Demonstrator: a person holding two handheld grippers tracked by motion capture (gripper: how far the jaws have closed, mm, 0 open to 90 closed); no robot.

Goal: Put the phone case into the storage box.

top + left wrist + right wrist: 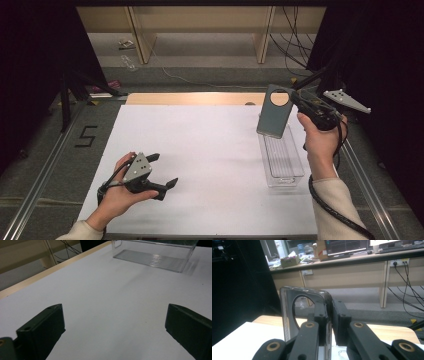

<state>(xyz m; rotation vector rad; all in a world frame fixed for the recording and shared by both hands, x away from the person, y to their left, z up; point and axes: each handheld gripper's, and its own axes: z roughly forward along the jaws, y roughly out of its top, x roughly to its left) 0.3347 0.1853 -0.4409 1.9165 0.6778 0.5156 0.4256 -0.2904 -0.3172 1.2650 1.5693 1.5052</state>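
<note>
Phone case (274, 111), dark grey with a round cutout near its top, hangs in your right gripper (296, 98), whose jaws are clamped on its upper edge beside the cutout. You hold it upright in the air, lifted off the white table sheet (210, 165), with its lower end above the far end of the clear plastic bin (283, 159) that lies lengthwise on the right side of the sheet. In the right gripper view the phone case (305, 312) stands on edge between the two black jaws, its glossy rim and the round cutout turned to the left of them. Your left gripper (162, 170) rests low over the near left part of the sheet, well apart from the bin, its jaws spread wide with nothing between them. In the left gripper view the ribbed floor of the clear plastic bin (152, 258) lies far ahead across bare sheet.
</note>
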